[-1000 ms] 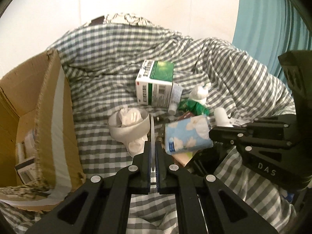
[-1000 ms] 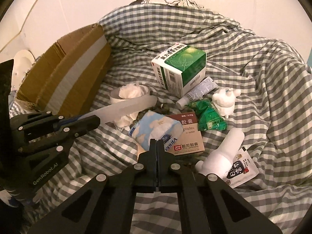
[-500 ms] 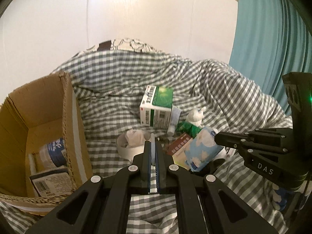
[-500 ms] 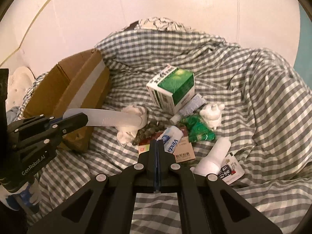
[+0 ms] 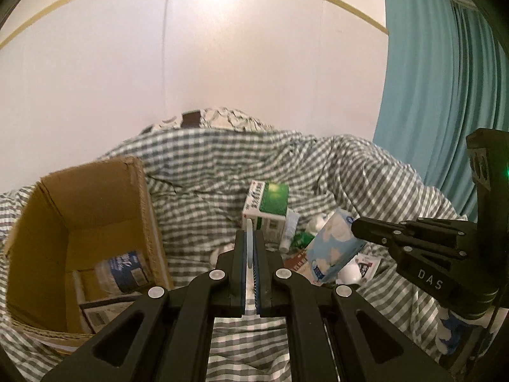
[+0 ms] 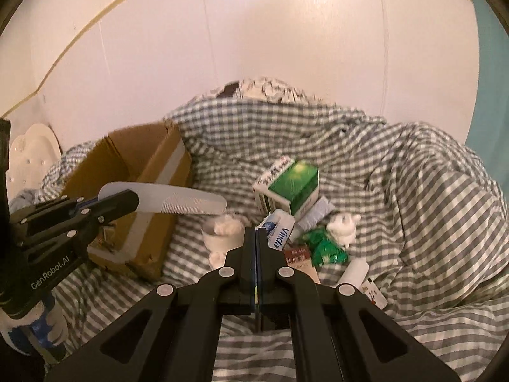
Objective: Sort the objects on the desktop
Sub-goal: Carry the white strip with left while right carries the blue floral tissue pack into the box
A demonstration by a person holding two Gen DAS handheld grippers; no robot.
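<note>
My left gripper (image 5: 250, 238) is shut on a white comb (image 6: 178, 202), held edge-on in the left wrist view (image 5: 250, 242) and lifted above the bed beside the open cardboard box (image 5: 95, 222). My right gripper (image 6: 256, 238) is shut on a blue and white Vinda tissue pack (image 5: 334, 248), lifted above the pile; it also shows in the right wrist view (image 6: 280, 227). Below lie a green and white medicine box (image 6: 291, 191), a white tube (image 6: 313, 213), a green packet (image 6: 324, 245), a white figurine (image 6: 343, 224) and a tape roll (image 6: 222, 232).
The box holds a blue-labelled bottle (image 5: 122, 270) and a small carton (image 5: 95, 312). Everything rests on a rumpled grey checked sheet (image 6: 413, 207). A white wall stands behind and a teal curtain (image 5: 445, 95) hangs at the right. A white cylinder (image 6: 354, 270) and a sachet (image 6: 375, 294) lie nearby.
Both grippers have risen well above the pile. The comb came up with the left gripper toward the box, and the tissue pack came up off the pile in the right gripper.
</note>
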